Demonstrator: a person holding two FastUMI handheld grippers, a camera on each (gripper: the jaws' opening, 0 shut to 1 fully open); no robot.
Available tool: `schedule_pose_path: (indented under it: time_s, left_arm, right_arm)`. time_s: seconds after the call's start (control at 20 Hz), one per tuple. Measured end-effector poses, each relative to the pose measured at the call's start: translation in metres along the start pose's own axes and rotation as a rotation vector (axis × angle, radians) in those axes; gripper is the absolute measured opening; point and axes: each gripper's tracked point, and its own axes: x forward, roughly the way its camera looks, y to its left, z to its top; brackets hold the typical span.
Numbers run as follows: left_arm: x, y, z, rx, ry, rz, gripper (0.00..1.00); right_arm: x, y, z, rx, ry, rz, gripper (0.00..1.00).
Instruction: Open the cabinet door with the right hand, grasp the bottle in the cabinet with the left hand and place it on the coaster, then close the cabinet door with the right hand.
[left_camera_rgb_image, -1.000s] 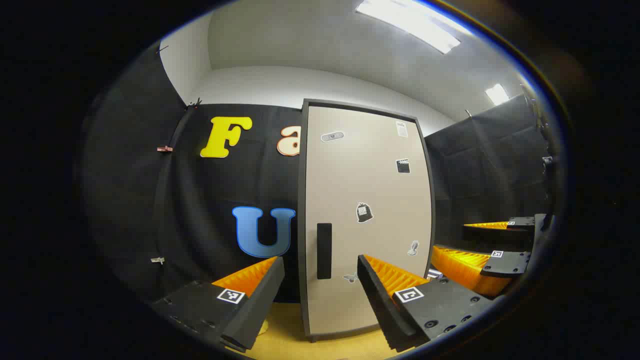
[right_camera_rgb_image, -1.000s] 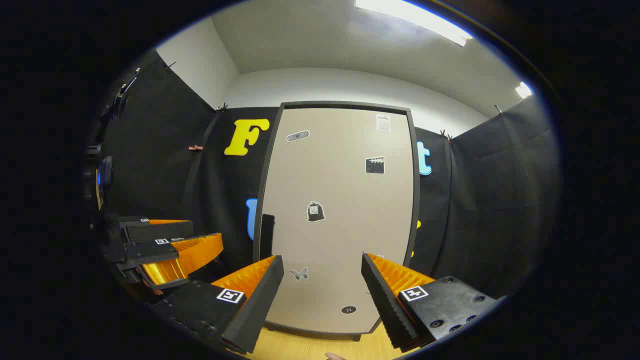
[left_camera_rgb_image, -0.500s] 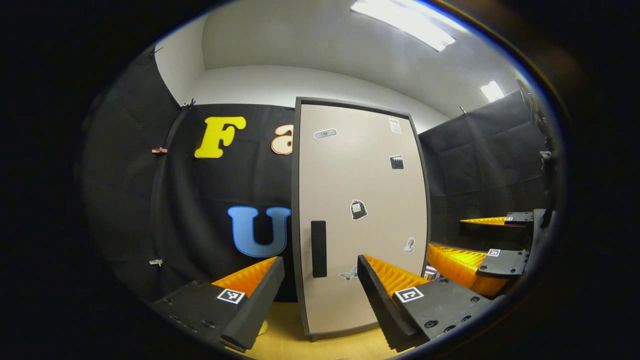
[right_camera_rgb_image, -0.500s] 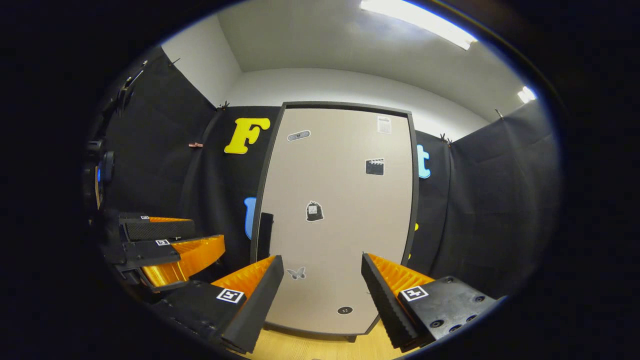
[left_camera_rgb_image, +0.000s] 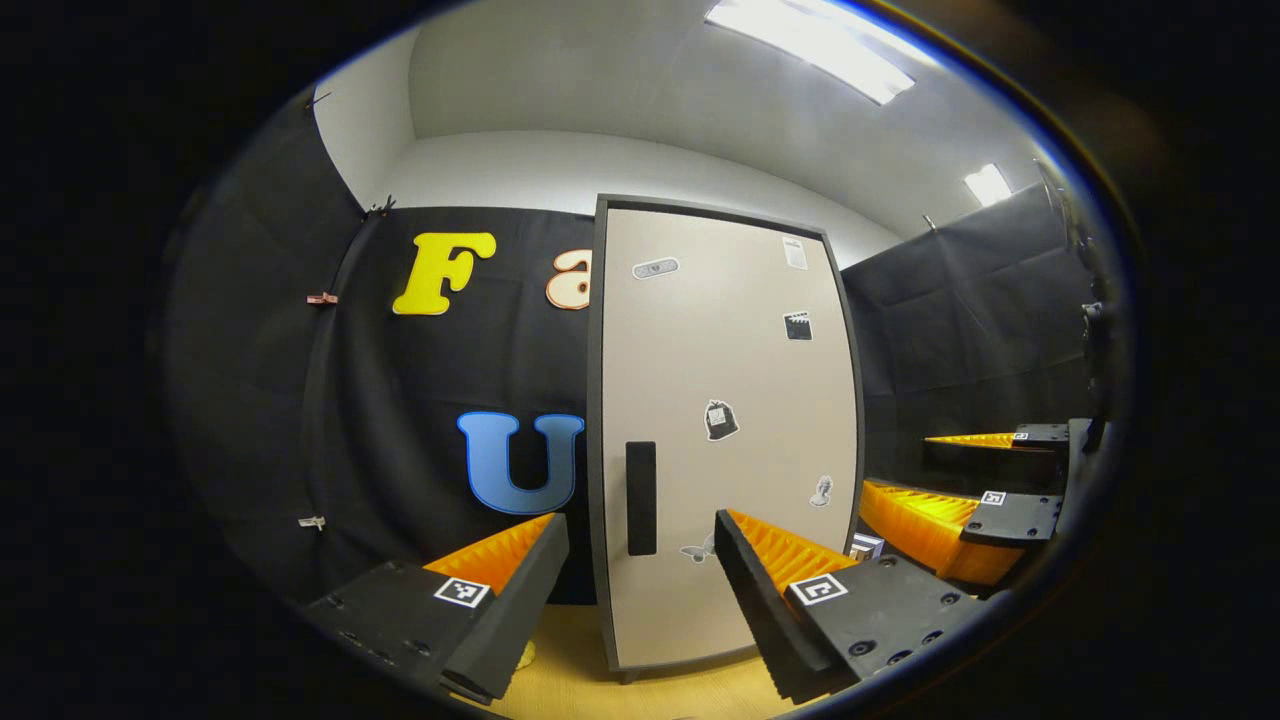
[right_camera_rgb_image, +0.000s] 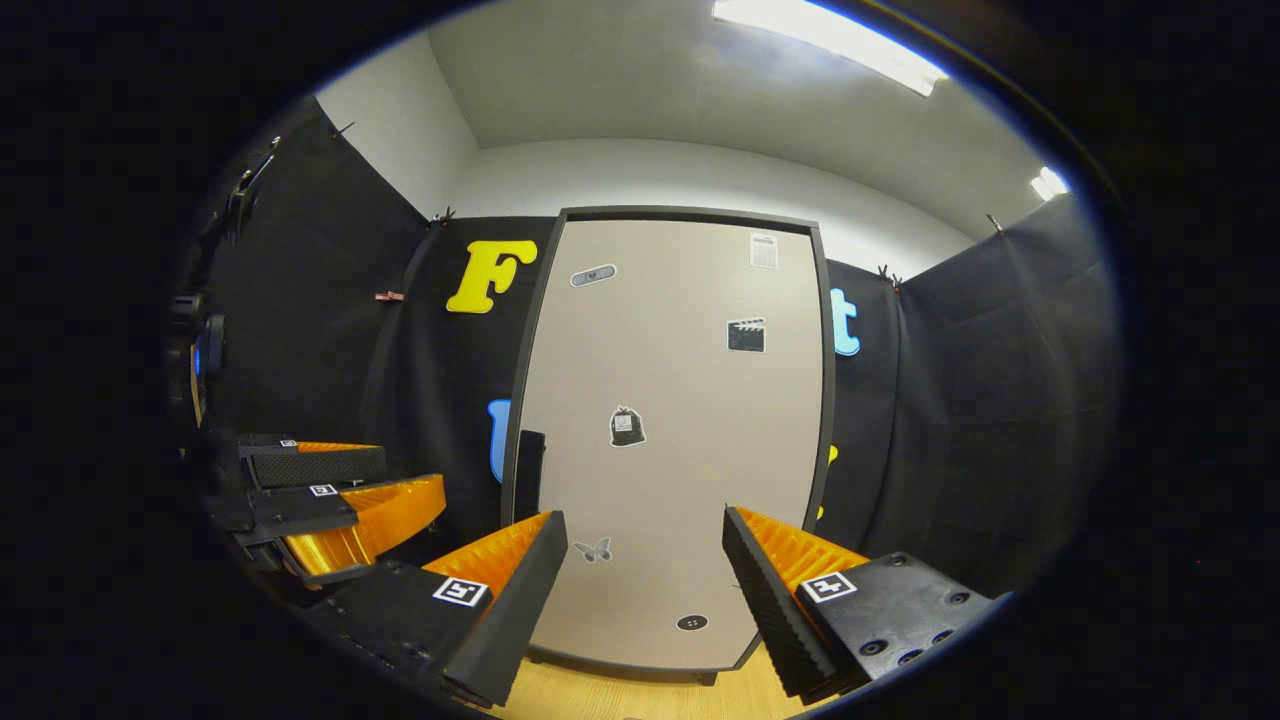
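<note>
Between the fingers of the right gripper (right_camera_rgb_image: 640, 560) nothing is held: the two fingers stand wide apart, and through the gap I see the lower part of the cabinet door (right_camera_rgb_image: 680, 400). The left gripper (left_camera_rgb_image: 640, 560) is the same, wide open and empty, with the door behind its gap and a strip of the wooden table (left_camera_rgb_image: 570, 680) under it.

Farther out, the cabinet door is shut. Its dark handle (left_camera_rgb_image: 641, 497) is on the left edge of the door, in the lower half; in the right gripper view the handle (right_camera_rgb_image: 530, 475) sits just above the left finger, apart from it and not touched. The bottle must be behind the closed door, so I cannot see it, and I cannot pick out the coaster with certainty. Each gripper also appears at the side of the other view, near its neighbour.

Compared with one second ago, very little has changed. The framing of the door drifts a little in both views, the handle staying a bit to the left, and the fingers keep the same wide opening. I judge that the task is at its very start: the right gripper has yet to reach the handle, and it needs to go left and forward first.
</note>
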Motion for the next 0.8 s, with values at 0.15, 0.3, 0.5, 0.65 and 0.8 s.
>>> schedule_pose_path:
  time_s: [0.15, 0.3, 0.5, 0.65, 0.8]
  left_arm:
    - [-0.001, 0.003, 0.001, 0.001, 0.002, 0.005, 0.93]
    - [-0.005, 0.009, 0.000, 0.007, 0.001, 0.011, 0.93]
    - [-0.011, 0.025, 0.001, 0.017, -0.001, 0.030, 0.93]
    - [-0.010, 0.046, -0.003, 0.028, 0.002, 0.050, 0.93]
    - [-0.016, 0.069, -0.007, 0.046, 0.009, 0.070, 0.93]
  right_arm:
    - [0.000, 0.003, 0.002, 0.003, -0.009, 0.003, 0.97]
    - [0.004, 0.004, 0.005, -0.024, -0.029, -0.016, 0.97]
    - [0.011, 0.028, 0.002, -0.001, -0.023, 0.029, 0.97]
    - [0.024, 0.046, -0.002, -0.005, -0.020, 0.044, 0.97]
    - [0.046, 0.070, -0.006, 0.004, -0.031, 0.045, 0.97]
